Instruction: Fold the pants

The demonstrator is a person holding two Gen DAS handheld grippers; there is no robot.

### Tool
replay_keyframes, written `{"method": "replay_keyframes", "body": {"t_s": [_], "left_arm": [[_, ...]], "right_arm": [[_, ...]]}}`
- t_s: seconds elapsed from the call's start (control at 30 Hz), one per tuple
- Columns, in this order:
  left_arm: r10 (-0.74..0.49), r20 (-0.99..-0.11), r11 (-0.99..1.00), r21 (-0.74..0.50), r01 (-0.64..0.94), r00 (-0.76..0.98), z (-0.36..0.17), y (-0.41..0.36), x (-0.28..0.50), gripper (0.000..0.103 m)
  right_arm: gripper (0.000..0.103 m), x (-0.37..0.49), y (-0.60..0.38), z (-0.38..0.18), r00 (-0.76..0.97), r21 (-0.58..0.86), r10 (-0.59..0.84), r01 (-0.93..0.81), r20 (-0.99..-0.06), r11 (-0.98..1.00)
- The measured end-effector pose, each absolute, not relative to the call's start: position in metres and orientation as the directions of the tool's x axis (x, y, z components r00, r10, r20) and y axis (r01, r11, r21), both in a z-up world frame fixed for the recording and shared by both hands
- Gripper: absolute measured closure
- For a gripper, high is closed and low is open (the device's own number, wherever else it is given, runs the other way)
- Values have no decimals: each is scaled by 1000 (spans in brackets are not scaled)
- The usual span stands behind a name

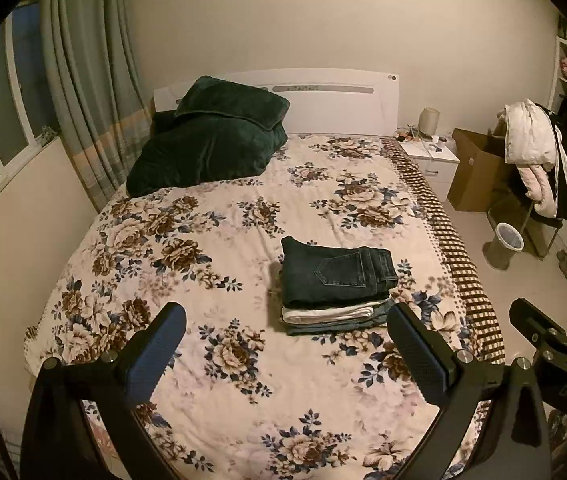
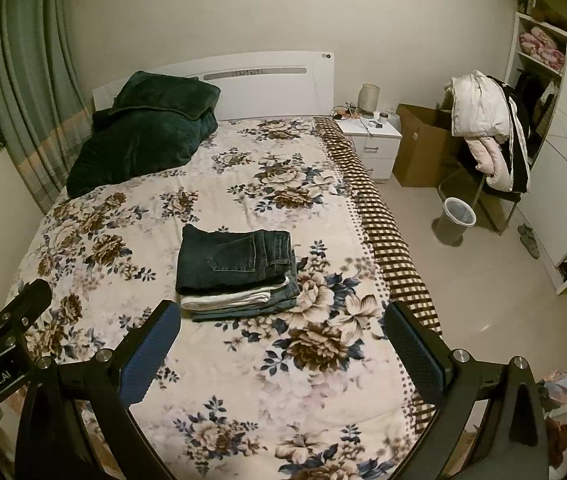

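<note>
Black, blue-padded fingers of the left gripper [image 1: 285,354] were spread wide and held nothing, raised above the floral bedspread [image 1: 211,240]. The right gripper [image 2: 283,354], beside it, was likewise released and level over the bed. The folded dark jeans [image 2: 235,260] topped a stack of folded pants [image 2: 243,300] ahead of both grippers, well apart.

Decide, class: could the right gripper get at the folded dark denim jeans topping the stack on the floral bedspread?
Probably yes. The right gripper is open and empty, and only bare floral bedspread lies between it and the folded dark denim jeans, which top the stack uncovered.
</note>
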State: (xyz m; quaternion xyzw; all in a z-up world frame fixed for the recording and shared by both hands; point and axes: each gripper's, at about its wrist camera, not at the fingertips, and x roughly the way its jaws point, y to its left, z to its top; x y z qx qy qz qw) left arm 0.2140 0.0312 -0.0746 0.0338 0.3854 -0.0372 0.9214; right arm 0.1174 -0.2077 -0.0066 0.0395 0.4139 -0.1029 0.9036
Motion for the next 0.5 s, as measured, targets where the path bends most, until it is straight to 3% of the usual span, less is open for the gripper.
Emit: {"method": "replay_keyframes", "body": {"t_s": [0.5], "left_arm": [[-38,-712,996,32,87,701,-77,29,209,0]], "right_arm": [[0,111,-208,-5,635,-8,-149,220,-758,975]]}}
